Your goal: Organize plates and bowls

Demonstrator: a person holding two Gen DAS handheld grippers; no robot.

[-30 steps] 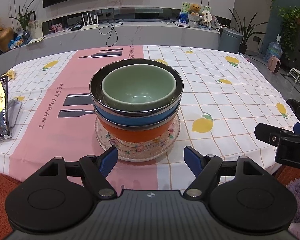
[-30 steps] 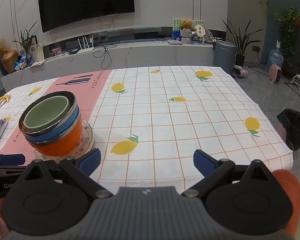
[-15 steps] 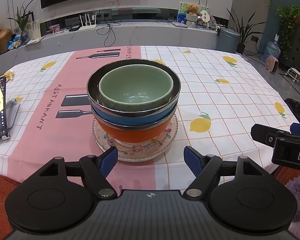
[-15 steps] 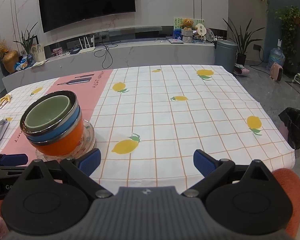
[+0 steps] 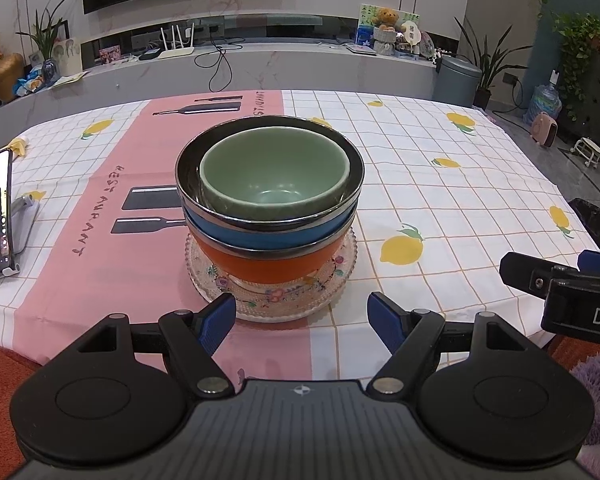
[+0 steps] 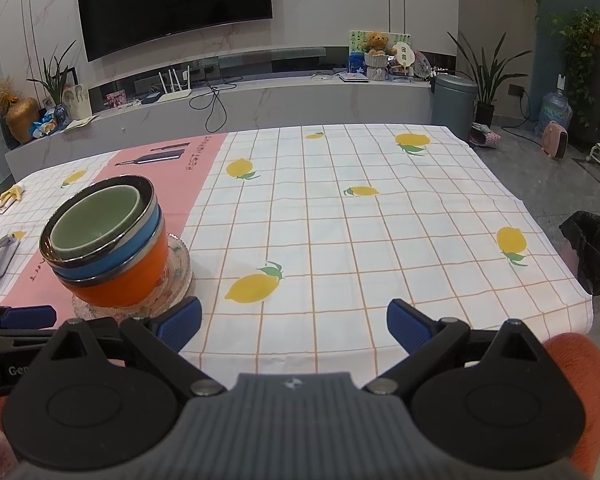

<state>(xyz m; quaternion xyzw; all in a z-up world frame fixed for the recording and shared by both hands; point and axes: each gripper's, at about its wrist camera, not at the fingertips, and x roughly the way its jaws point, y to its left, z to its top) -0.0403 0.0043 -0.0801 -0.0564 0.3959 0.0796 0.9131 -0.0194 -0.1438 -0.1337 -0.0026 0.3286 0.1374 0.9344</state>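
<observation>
tablecloth (image 5: 100, 216) print "RESTAURANT" | right gripper (image 6: 294, 322) label "DA…" | left gripper (image 5: 301, 314) | both fingers released, empty

Green bowl (image 5: 274, 184) nested in blue (image 5: 268, 236), orange bowls (image 5: 276, 266) atop glass plate (image 5: 300, 300).

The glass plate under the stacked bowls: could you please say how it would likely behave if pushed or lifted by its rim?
The glass plate looks brittle, so a hard pinch might chip its beaded rim. It carries the orange bowl, the blue bowl and the green bowl, so it probably feels heavy. Tilted, the smooth stack could slide off.
</observation>
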